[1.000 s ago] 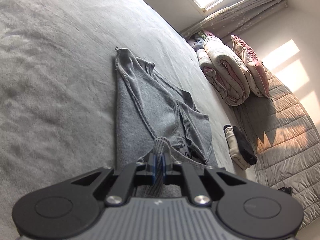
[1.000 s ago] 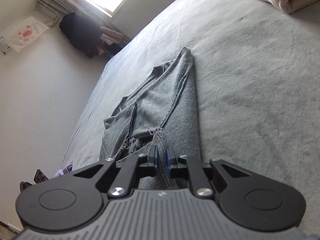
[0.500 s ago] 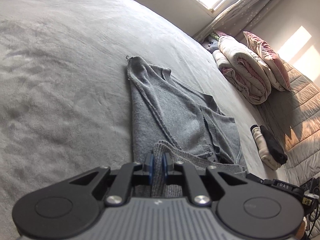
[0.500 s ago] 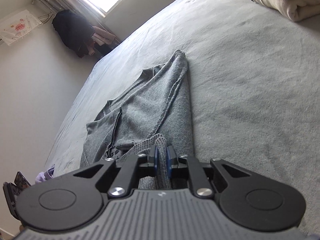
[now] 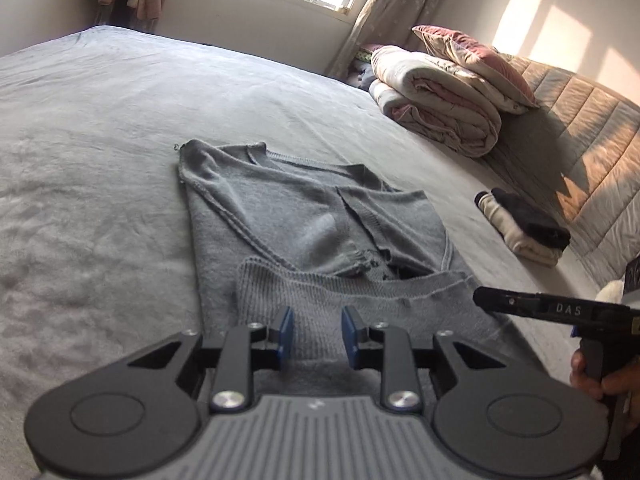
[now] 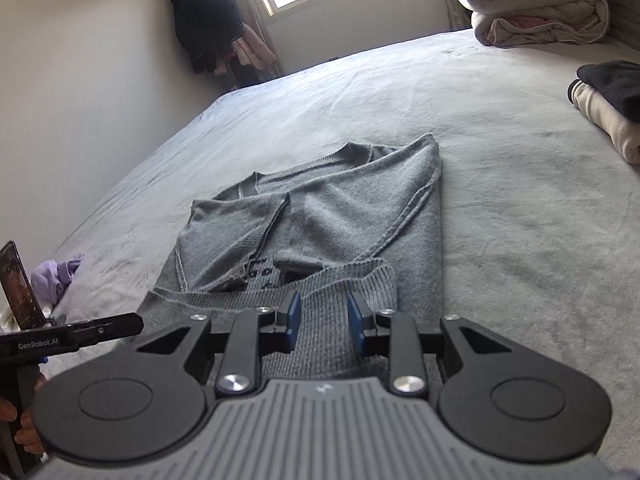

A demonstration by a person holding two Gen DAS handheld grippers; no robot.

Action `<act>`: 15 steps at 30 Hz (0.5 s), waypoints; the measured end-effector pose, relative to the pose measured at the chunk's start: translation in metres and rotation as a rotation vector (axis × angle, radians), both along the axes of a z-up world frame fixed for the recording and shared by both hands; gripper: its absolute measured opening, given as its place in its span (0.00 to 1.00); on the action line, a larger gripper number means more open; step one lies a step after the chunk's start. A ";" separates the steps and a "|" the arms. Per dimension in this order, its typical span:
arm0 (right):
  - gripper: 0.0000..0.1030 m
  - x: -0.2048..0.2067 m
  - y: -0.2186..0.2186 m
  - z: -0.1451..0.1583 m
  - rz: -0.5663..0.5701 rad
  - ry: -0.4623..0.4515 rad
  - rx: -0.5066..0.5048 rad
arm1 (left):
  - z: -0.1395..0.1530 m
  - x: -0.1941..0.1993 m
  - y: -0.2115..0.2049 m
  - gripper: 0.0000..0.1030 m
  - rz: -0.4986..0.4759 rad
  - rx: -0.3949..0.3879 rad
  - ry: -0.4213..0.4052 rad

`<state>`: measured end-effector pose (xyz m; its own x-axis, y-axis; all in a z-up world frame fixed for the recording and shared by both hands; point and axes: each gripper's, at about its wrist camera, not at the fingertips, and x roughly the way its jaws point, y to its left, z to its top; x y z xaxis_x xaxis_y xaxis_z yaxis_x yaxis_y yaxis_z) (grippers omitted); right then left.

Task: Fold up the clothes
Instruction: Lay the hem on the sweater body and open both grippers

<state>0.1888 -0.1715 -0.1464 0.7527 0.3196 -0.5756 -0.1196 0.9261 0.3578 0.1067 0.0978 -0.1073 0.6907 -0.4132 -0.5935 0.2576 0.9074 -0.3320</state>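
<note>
A grey knit sweater (image 5: 304, 216) (image 6: 320, 216) lies on the grey bed sheet (image 5: 100, 140), sleeves folded in and its ribbed hem (image 5: 340, 300) (image 6: 320, 284) turned up over the body. My left gripper (image 5: 316, 334) hovers at the hem's left part; its jaws are opening, and the blue pads stand apart from the hem lying between them. My right gripper (image 6: 324, 318) is at the hem's right part, jaws also opening, pads clear of the cloth. Each gripper shows at the edge of the other's view, the right gripper (image 5: 520, 304) and the left gripper (image 6: 80, 332).
A rolled duvet with a pillow (image 5: 436, 100) (image 6: 536, 4) sits at the far end of the bed. A folded cream and black stack (image 5: 520, 224) (image 6: 608, 108) lies right of the sweater. A purple cloth (image 6: 56, 276) and a phone (image 6: 18, 284) are at the left edge.
Both grippers rolled level, drew back a little and let go of the ribbed hem, which now lies flat across the sweater. The pads went from pinched on the cloth to apart.
</note>
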 end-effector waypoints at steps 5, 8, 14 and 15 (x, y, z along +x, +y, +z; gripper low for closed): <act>0.24 -0.001 -0.015 -0.010 -0.024 0.038 0.025 | -0.006 -0.001 0.013 0.26 0.032 -0.034 0.030; 0.30 -0.007 -0.012 0.001 -0.008 0.031 0.030 | 0.004 -0.003 0.018 0.28 0.030 -0.078 0.042; 0.30 -0.029 0.007 0.015 0.081 0.012 0.013 | 0.020 -0.027 0.006 0.28 -0.098 -0.088 0.014; 0.30 -0.033 0.011 0.016 0.098 0.012 0.005 | 0.019 -0.031 0.001 0.28 -0.118 -0.075 0.019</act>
<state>0.1563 -0.1605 -0.1308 0.7105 0.3945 -0.5827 -0.2051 0.9082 0.3648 0.0761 0.0989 -0.0887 0.6236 -0.5345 -0.5705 0.3538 0.8437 -0.4037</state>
